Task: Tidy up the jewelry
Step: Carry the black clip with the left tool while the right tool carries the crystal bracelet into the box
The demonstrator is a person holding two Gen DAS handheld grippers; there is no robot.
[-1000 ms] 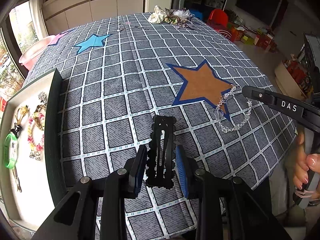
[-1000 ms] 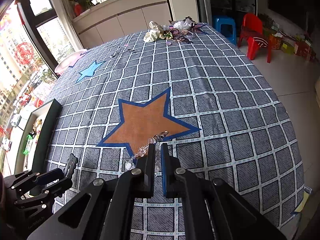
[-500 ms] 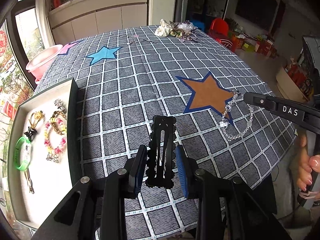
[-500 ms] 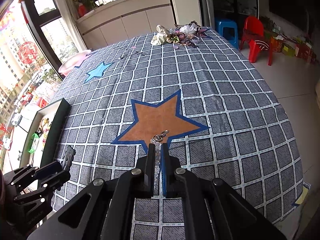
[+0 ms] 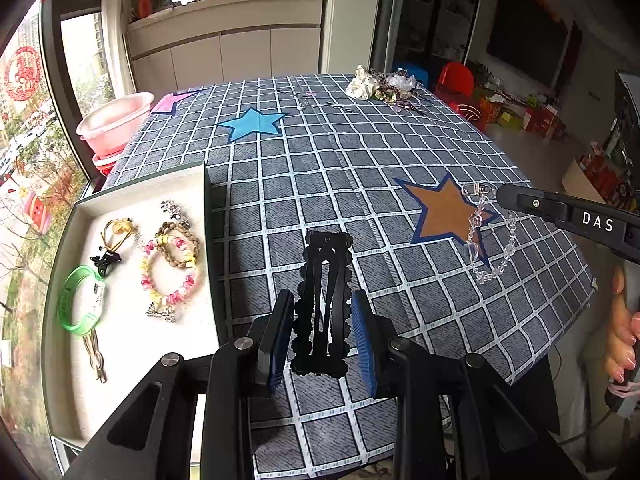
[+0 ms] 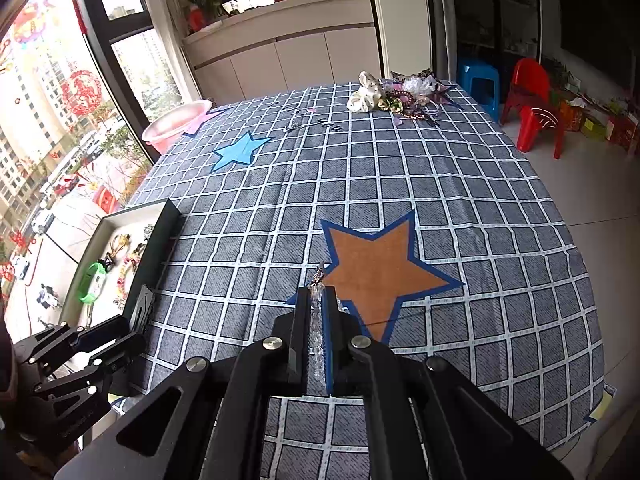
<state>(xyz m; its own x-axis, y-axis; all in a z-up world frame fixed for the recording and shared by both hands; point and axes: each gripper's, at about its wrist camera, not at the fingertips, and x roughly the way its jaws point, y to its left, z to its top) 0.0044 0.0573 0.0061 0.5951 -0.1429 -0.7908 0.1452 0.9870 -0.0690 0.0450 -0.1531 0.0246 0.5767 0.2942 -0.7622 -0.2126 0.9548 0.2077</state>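
Note:
My left gripper [image 5: 322,316] is shut on a black scalloped hair clip [image 5: 325,292] and holds it above the checked tablecloth, just right of the white jewelry tray [image 5: 132,196]. The tray holds a green bangle [image 5: 80,300], a pink beaded bracelet [image 5: 170,276] and a braided bracelet [image 5: 178,240]. My right gripper [image 6: 316,304] is shut on a clear crystal bracelet [image 5: 486,240], which hangs from its tip over the orange star [image 5: 440,212]. In the right wrist view the bracelet [image 6: 316,320] shows between the pads, and the left gripper [image 6: 100,344] is at lower left by the tray [image 6: 120,220].
A pile of loose jewelry and scrunchies [image 5: 384,86] lies at the table's far edge, with small pieces [image 5: 306,102] near it. A blue star [image 5: 254,122] is on the cloth. A pink basin [image 5: 116,120] stands off the far left corner. The table's near edge is just below both grippers.
Both grippers have risen and drawn back from the table with their items still held. More of the tray and room shows now, and the crystal bracelet hangs clear of the cloth.

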